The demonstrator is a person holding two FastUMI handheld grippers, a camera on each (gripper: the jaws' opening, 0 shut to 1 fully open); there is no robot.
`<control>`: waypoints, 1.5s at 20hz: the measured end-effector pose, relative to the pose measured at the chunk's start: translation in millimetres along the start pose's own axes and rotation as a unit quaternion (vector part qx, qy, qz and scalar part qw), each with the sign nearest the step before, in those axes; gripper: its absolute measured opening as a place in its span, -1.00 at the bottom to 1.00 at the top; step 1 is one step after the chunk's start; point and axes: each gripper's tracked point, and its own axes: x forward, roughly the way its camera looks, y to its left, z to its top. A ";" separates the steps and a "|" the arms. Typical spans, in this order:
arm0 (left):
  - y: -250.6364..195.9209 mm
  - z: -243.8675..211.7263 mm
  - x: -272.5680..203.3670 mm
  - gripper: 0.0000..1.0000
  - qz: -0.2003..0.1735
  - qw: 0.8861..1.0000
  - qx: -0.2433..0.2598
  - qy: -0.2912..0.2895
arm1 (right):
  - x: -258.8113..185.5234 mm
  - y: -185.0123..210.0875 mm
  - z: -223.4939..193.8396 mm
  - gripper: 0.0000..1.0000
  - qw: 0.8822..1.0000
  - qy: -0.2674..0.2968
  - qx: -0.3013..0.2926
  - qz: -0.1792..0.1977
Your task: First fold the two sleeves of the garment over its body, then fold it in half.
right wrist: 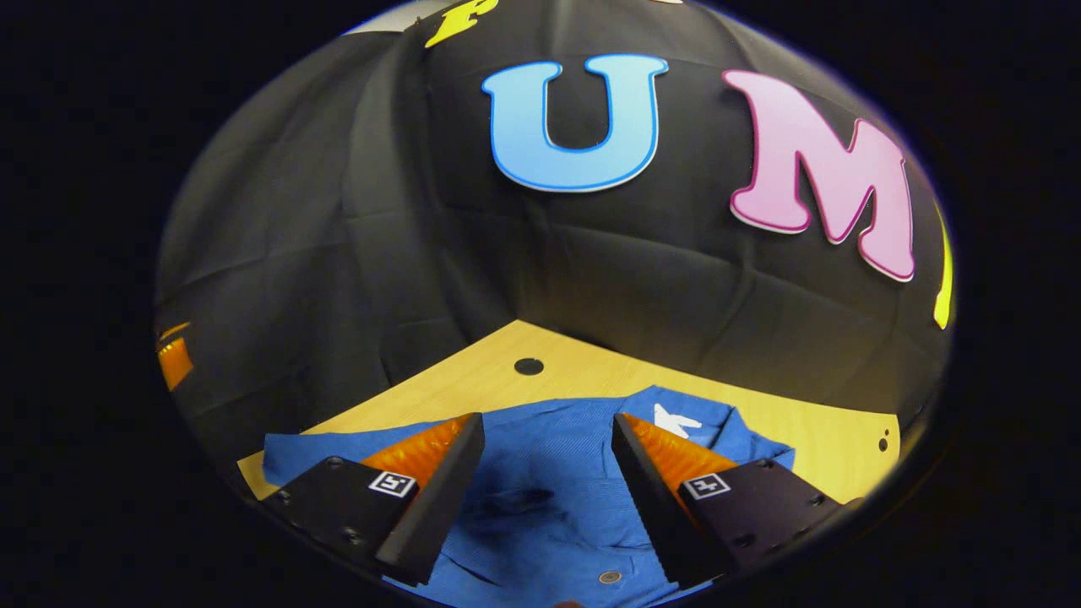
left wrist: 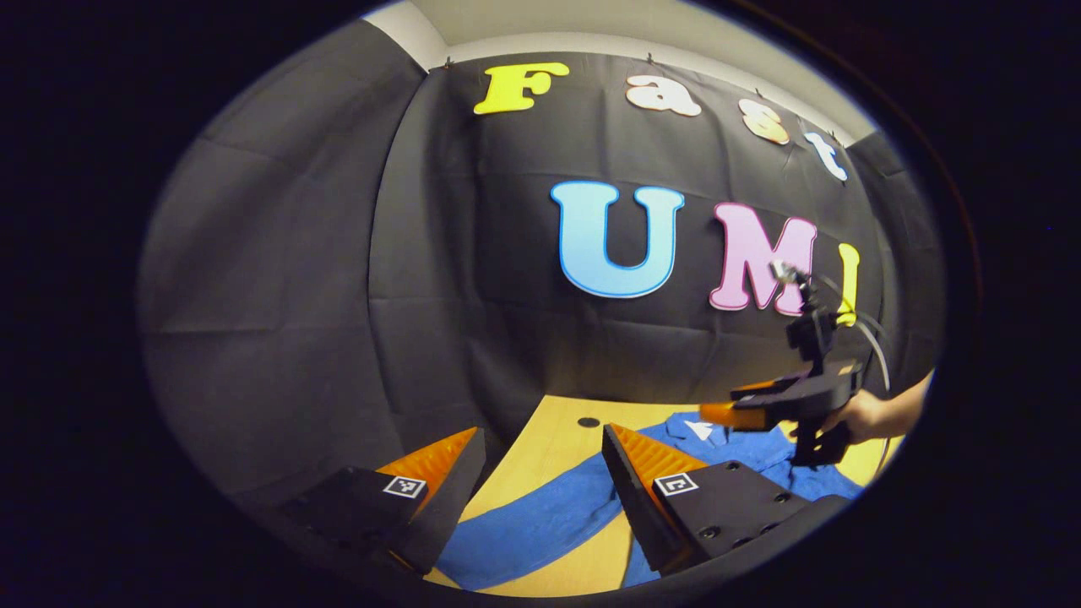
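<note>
Two grippers above a blue cloth garment (right wrist: 557, 473) spread flat on a pale wooden table (right wrist: 760, 397), left gripper (left wrist: 545, 473) fingers apart over one sleeve (left wrist: 540, 523), right gripper (right wrist: 549, 460) fingers apart over the body, white collar tag (right wrist: 676, 420), small dark hole (right wrist: 529, 366) in the tabletop, garment's lower part cut off.

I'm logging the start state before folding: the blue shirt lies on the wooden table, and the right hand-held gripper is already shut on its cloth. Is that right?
Not quite. In the right gripper view the right hand-held gripper is open, with its jaws spread wide apart above the blue shirt and gripping nothing. The rest holds: the shirt does lie on the wooden table.
</note>
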 end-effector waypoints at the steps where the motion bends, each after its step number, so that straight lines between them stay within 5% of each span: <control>1: 6.5 -9.8 3.3 0.62 0.003 1.000 0.001 0.016 | -6.7 -3.5 2.9 0.96 1.000 -0.007 0.007 -0.004; 8: 45.6 -101.7 29.5 0.62 0.026 0.987 0.007 0.156 | -75.5 -49.4 -4.0 0.94 0.998 -0.028 0.045 -0.045; 13: 54.9 -190.7 18.7 0.67 0.039 0.955 -0.003 0.294 | -111.9 -85.7 -48.3 0.94 0.995 0.012 0.052 -0.088; 19: 42.7 -230.0 17.7 0.67 0.028 0.939 -0.006 0.344 | -147.7 -115.3 -69.5 0.94 0.989 0.030 0.068 -0.129; 25: 41.3 -228.6 18.0 0.67 0.041 0.942 0.002 0.334 | -180.1 -125.1 -72.3 0.94 0.987 0.036 0.060 -0.147; 26: 38.5 -232.1 19.4 0.60 0.041 0.941 0.002 0.335 | -184.6 -125.6 -73.5 0.94 0.986 0.037 0.060 -0.149; 30: 25.4 -232.9 26.0 -0.61 0.027 0.949 0.013 0.314 | -198.6 -123.6 -82.8 0.94 0.987 0.042 0.061 -0.145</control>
